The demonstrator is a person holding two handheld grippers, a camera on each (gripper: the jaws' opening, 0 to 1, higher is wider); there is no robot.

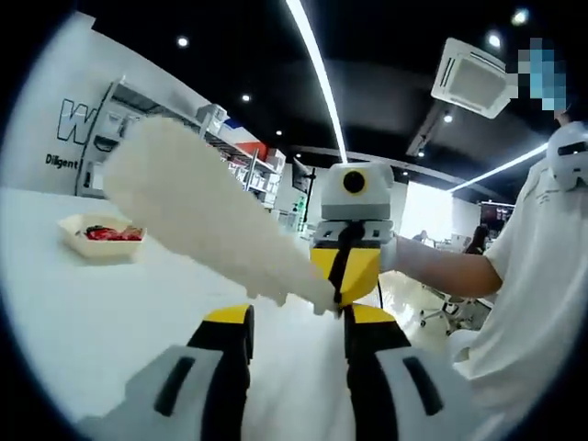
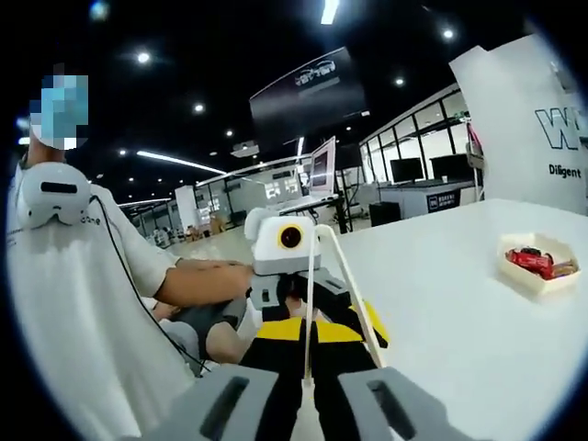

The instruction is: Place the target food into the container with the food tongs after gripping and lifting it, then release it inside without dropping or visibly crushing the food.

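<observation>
Cream food tongs (image 2: 312, 276) rise from between my right gripper's (image 2: 308, 329) jaws, which are shut on their hinge end. The arms spread toward my left gripper (image 2: 288, 292), which faces this camera. In the left gripper view the tongs (image 1: 207, 216) loom large and blurred, slanting from upper left down to my right gripper (image 1: 342, 287). My left gripper (image 1: 299, 323) is open, its jaws wide apart below the tongs' end with nothing between them. A shallow beige tray (image 1: 81, 243) (image 2: 514, 274) holding red food (image 1: 112, 233) (image 2: 533, 260) sits further out on the white table.
The white table (image 1: 83, 312) (image 2: 459, 312) stretches toward the tray. A person in a white shirt (image 2: 64, 303) (image 1: 533, 294) holds both grippers, forearm (image 1: 441, 271) reaching in. A white wall panel with lettering (image 2: 551, 138) and shelving (image 1: 175, 129) stand behind the table.
</observation>
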